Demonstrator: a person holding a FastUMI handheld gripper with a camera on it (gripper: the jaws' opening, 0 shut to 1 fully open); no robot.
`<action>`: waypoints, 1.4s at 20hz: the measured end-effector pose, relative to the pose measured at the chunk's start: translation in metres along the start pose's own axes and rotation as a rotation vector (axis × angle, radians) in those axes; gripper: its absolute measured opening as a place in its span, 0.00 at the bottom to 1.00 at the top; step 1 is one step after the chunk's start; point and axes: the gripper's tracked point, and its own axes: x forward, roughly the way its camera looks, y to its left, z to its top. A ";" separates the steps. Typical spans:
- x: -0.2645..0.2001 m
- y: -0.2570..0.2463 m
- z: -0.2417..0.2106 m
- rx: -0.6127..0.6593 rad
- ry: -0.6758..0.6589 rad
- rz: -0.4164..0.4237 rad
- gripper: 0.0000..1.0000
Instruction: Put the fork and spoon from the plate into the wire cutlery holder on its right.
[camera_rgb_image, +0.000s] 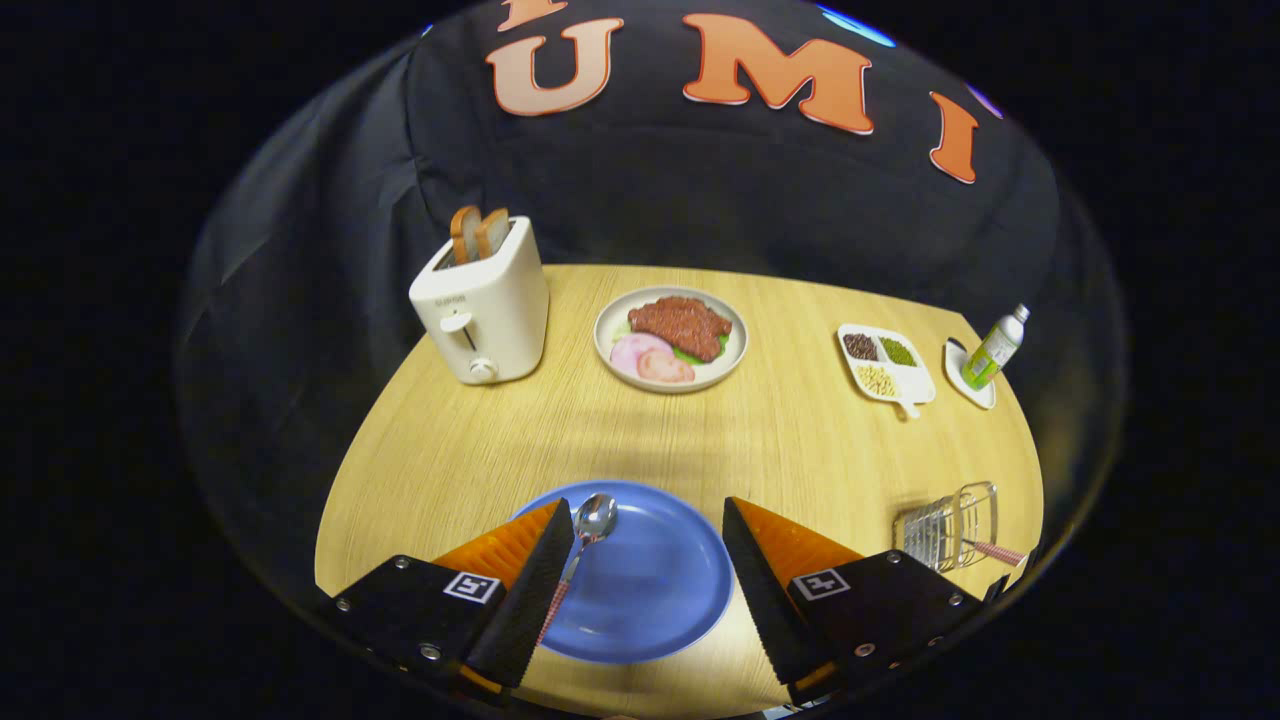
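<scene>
We see, upper left, a toaster (484, 305) with bread, centre a food plate (670, 340), below it our gripper (648, 525) with jaws wide apart over the blue plate (650, 585), spoon (590, 525) beside the left finger, lower right the wire holder (950, 525) with a checked handle (995, 552) jutting out.

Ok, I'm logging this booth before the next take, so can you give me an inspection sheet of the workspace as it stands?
Surface: round light wooden table, bare at its middle.
Job's things: shiny metal spoon with a checked handle lies on the blue round plate; wire cutlery holder stands right of the plate, a checked handle already poking from it.
Clutter: white toaster with two bread slices, grey plate of meat and ham, white three-part tray of beans, small green bottle on a white dish.
Grippers: hand-held gripper open over the plate, spoon beside its left finger.
Cables: nothing seen.
Surroundings: black cloth wall.
</scene>
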 end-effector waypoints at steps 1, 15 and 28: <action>0.003 0.008 -0.012 0.012 0.040 0.009 0.91; 0.040 0.059 -0.111 -0.013 0.214 0.003 0.55; 0.024 0.017 -0.068 0.028 0.079 0.030 0.08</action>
